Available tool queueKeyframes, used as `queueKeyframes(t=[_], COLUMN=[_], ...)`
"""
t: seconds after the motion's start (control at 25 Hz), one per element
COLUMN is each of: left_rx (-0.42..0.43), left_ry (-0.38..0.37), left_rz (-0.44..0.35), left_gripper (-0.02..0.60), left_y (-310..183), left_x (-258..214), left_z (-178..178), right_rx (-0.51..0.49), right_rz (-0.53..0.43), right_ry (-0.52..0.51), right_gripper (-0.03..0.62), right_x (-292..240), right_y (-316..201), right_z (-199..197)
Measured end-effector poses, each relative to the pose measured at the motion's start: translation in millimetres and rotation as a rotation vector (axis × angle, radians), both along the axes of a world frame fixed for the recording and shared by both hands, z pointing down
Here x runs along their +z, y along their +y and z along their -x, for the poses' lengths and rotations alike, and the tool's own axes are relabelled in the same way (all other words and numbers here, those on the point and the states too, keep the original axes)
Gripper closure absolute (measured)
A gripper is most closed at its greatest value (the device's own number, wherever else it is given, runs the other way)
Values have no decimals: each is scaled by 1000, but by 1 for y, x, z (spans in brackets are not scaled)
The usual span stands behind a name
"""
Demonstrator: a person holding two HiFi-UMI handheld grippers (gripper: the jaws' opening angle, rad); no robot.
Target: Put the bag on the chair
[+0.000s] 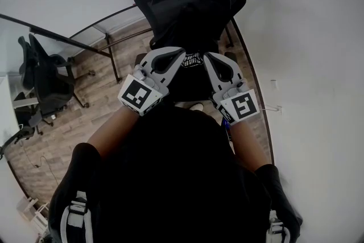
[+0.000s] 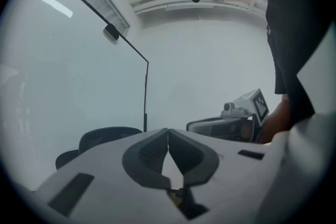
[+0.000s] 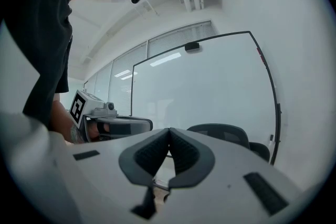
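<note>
Clenched empty, the left gripper (image 1: 181, 55) and right gripper (image 1: 208, 58) hover together before the chair (image 1: 190, 5), seemingly idle; the bag is indiscernible.

Two tools (image 1: 182, 54) (image 1: 207, 56), two black office chairs (image 1: 187, 8) (image 1: 42, 79)

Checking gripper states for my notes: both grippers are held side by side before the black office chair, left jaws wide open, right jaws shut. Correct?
No. The left gripper has its jaws shut too, tips touching with nothing between them, as the left gripper view shows. The rest holds.
</note>
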State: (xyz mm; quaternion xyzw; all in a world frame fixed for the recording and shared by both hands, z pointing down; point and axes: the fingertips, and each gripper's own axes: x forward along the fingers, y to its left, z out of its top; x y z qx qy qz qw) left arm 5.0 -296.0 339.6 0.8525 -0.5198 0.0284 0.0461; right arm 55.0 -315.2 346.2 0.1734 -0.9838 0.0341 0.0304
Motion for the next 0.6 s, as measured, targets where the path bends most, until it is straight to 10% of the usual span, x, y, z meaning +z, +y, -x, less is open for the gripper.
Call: queueKeyframes(t=[0.6], left_rx=[3], left_ry=[-6], left_rz=[3], left_gripper=[575], left_y=[12], left_x=[-4], left_z=[-9], right_rx=[3], right_rz=[7], right_ry=[-2], right_gripper=[592], right_x=[-2], right_y=[13], right_z=[-8])
